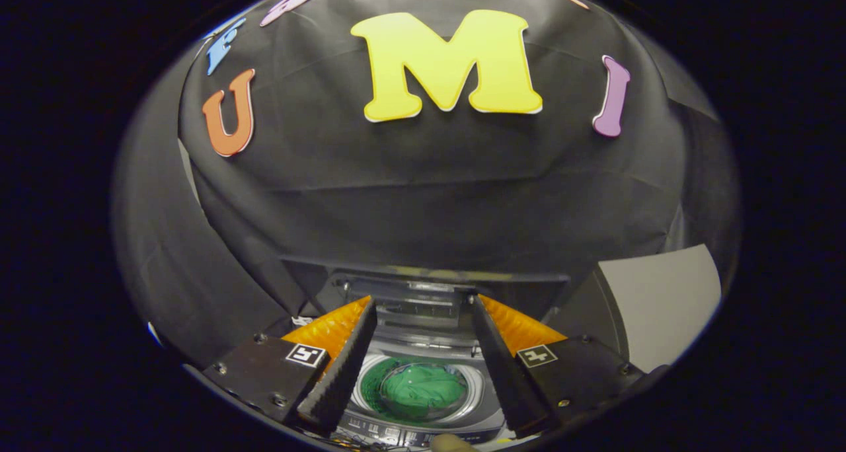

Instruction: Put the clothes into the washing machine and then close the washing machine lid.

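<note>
Jaws spread wide, holding nothing, poised above the washing machine [423,415]. Gripper [423,303] aimed over its back edge, toward the booth's black cloth wall [423,194]. Between the fingers [344,359], below: the machine's round drum opening, green clothes [423,389] bunched inside, seen as if through a clear domed lid, though whether that lid is down cannot be told. Behind the machine, a dark upright panel [436,283]. Right of the machine, a pale grey board [661,300].

Gripper [423,320]: ribbed fingers [340,373], black screwed blocks, square markers; jaws apart.
</note>
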Demonstrator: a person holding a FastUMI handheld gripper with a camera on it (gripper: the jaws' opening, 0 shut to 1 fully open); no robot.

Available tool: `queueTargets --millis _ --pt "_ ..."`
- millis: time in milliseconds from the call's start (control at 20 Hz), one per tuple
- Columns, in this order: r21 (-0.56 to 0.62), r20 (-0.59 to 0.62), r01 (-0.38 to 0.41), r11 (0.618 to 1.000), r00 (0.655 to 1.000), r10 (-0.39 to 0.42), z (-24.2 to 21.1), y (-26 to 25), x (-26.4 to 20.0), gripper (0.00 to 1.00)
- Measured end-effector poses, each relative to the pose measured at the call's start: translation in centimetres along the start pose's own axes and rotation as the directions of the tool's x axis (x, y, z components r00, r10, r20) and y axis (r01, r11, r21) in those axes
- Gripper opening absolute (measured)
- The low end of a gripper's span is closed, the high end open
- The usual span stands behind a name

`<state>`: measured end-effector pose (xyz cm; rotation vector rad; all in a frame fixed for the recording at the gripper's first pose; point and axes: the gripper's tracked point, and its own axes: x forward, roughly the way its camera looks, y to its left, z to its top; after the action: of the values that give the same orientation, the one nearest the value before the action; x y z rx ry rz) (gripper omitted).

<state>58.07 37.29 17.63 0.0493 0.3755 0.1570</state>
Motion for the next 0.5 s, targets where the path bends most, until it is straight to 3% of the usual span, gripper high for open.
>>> queueTargets --millis 500 --pt "0.018 -0.010 0.061 0.998 0.998 -0.061 4.5 0.9 4.6 0.90"
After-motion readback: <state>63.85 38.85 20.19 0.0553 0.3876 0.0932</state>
